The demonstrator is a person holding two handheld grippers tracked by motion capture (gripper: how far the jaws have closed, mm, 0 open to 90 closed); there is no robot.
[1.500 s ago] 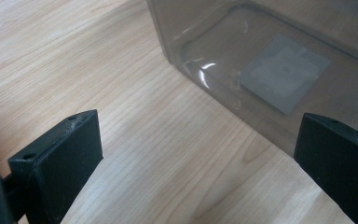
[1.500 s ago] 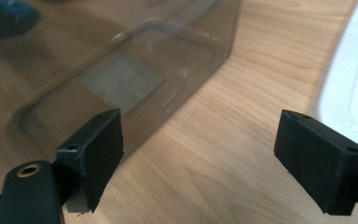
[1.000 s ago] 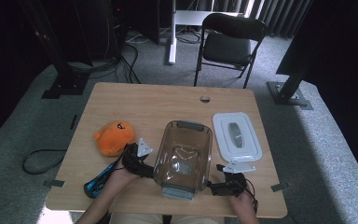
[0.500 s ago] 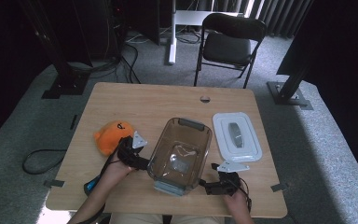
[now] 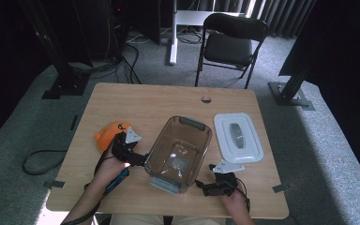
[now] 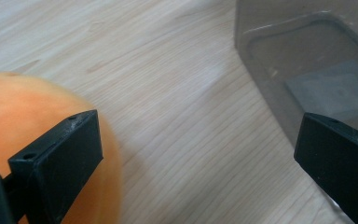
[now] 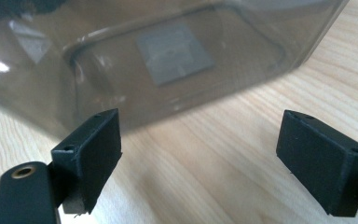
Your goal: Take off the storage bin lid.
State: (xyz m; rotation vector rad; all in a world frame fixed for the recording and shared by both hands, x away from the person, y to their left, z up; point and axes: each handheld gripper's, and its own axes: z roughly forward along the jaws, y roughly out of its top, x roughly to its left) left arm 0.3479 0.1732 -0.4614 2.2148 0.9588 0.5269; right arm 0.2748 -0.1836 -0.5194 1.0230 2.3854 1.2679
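The clear plastic container [image 5: 180, 153] stands uncovered near the front middle of the wooden table [image 5: 159, 101], and every other thing is placed here by it. Its white lid [image 5: 238, 137] lies flat just beside it on its right, so the box is not yet closed, and nothing seems to lie inside it apart from a label on the bottom. The orange soft toy [image 5: 108, 134] sits near its left side, not yet put in; a blue thing lies under the left hand, too hidden to name. By my judgement the work is at an early stage: nothing is gripped and the packing and covering are left to do. The left gripper [image 6: 196, 154] hangs between the toy and the container's left wall, jaws spread wide and bare. The right gripper [image 7: 200, 154] faces the container's near right corner, jaws likewise wide apart, touching nothing.
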